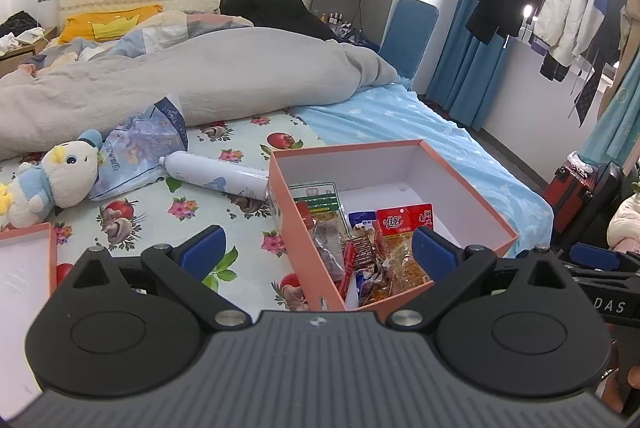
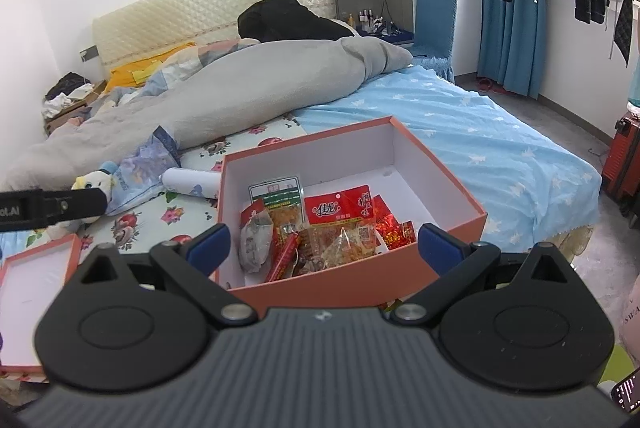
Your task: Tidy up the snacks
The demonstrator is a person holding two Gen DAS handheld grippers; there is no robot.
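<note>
An orange box (image 1: 472, 184) (image 2: 448, 184) with a white inside sits on the bed and holds several snack packets. A red packet (image 1: 404, 228) (image 2: 340, 212) lies on top of the pile, a green-labelled packet (image 1: 320, 198) (image 2: 276, 194) leans behind it, and a pale wrapped snack (image 2: 254, 240) lies at the left. My left gripper (image 1: 318, 254) hovers open over the box's near left corner, nothing between its blue pads. My right gripper (image 2: 324, 248) is open above the box's near wall, also holding nothing. The left gripper's finger (image 2: 60, 206) shows at the left of the right wrist view.
The box lid (image 2: 36, 268) (image 1: 24, 268) lies upturned at the near left. A white spray can (image 1: 216, 178) (image 2: 188, 182), a plush duck (image 1: 52, 184) and a blue printed bag (image 1: 144, 148) lie left of the box. A grey duvet (image 1: 180, 76) covers the far bed. A red suitcase (image 2: 624, 164) stands at right.
</note>
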